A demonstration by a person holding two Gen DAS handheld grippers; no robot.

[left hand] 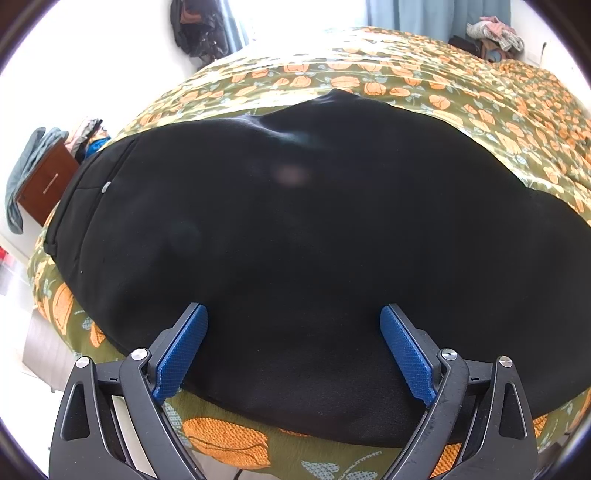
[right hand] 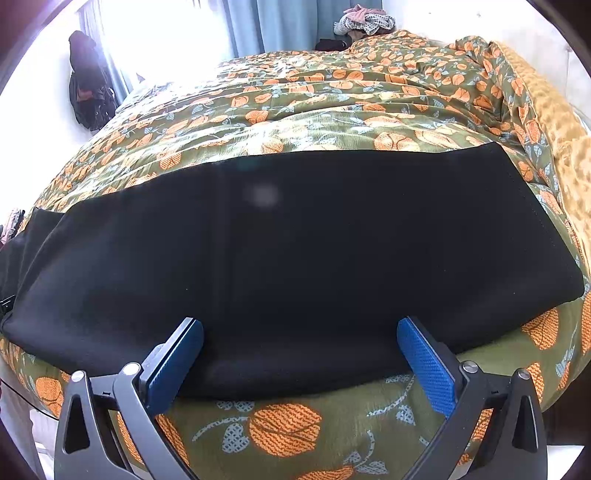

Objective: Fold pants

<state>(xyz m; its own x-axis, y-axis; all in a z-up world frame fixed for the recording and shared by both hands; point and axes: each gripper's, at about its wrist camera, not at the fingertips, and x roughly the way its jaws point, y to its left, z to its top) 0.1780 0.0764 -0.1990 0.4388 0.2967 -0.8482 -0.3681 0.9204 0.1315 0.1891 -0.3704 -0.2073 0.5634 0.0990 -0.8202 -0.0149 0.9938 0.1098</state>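
Black pants (left hand: 288, 229) lie flat across the bed, waistband with a small button at the left of the left wrist view. The leg end of the pants (right hand: 295, 251) fills the right wrist view, its hem at the right. My left gripper (left hand: 293, 314) hovers open over the near edge of the pants, blue pads (left hand: 184, 350) wide apart with nothing between them. Over the near edge of the leg, my right gripper (right hand: 300, 328) is open too, and its blue pads (right hand: 428, 365) hold nothing.
The bed carries an olive quilt with orange flowers (right hand: 295, 107). A wooden nightstand with clothes on it (left hand: 44, 181) stands left of the bed. Dark garments hang on the wall (right hand: 88, 85). A clothes pile (right hand: 364, 20) sits beyond the far side, by blue curtains.
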